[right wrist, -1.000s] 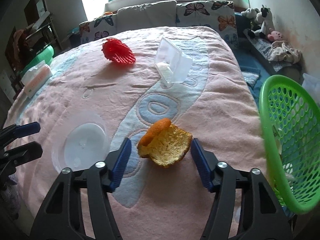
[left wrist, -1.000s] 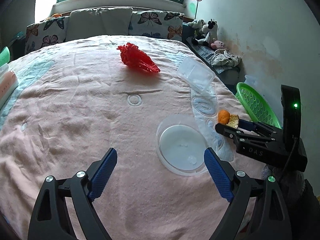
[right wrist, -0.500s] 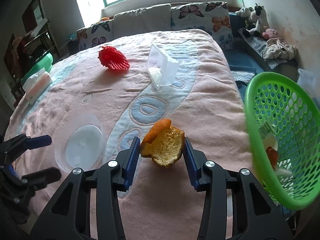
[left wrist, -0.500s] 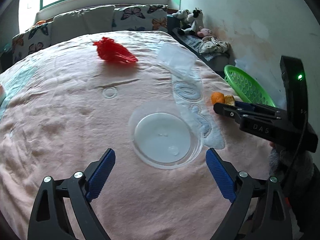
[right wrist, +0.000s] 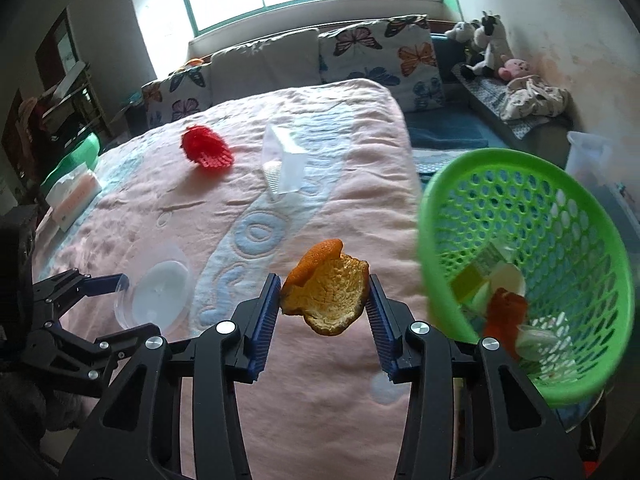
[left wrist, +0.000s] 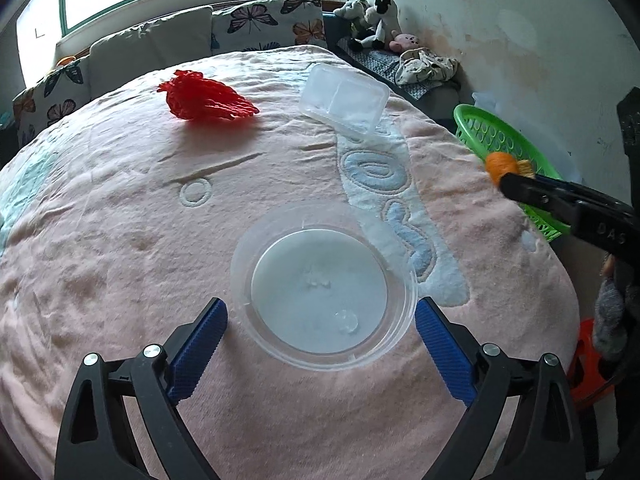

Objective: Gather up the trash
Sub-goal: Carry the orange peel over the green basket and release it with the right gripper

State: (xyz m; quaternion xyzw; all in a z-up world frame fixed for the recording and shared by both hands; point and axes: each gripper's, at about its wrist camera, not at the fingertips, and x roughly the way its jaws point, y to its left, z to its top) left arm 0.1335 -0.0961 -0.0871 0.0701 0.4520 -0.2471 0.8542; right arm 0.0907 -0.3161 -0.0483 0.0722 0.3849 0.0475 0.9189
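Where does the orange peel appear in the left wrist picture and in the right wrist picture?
Left wrist: orange peel at right edge, clamped in the right gripper, before the green basket.
Right wrist: orange peel at lower centre, between the blue pads.
Shared landmark: the red foam net.

Left gripper [left wrist: 320,336] spread wide; right gripper [right wrist: 323,305] clamped.

Mounted behind each claw, angled down, close over the bed [left wrist: 120,240]; sharing its pink blanket and the round lid [left wrist: 320,280].
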